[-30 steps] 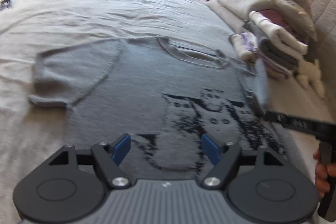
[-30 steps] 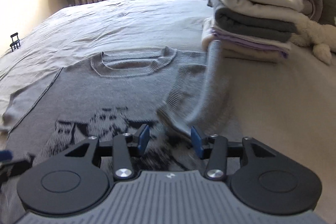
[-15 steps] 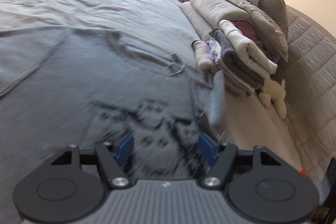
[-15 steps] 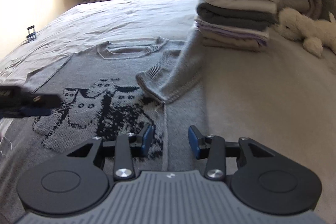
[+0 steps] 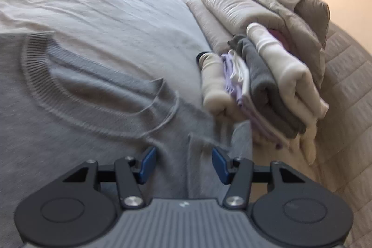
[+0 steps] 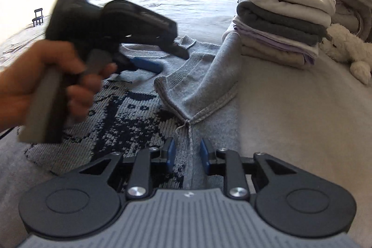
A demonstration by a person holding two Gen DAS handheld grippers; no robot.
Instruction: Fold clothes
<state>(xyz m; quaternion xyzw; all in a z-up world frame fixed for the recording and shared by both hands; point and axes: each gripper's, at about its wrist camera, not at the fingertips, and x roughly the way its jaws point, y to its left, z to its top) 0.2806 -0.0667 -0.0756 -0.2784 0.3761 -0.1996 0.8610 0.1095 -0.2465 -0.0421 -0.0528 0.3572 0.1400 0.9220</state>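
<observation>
**Sweater flat on bed, both grippers low over its right side**

The grey sweater (image 6: pixel 130 122) lies spread on the bed (image 6: pixel 290 108), one sleeve (image 6: pixel 209 83) folded inward. The right gripper (image 6: pixel 186 153) has its jaws closing astride the side seam, pads not yet pressing. The left gripper (image 5: pixel 183 163), jaws likewise closing and still apart, sits over the shoulder below the collar (image 5: pixel 93 90). Folded laundry (image 6: pixel 279 22) is stacked ahead, to the right.
</observation>
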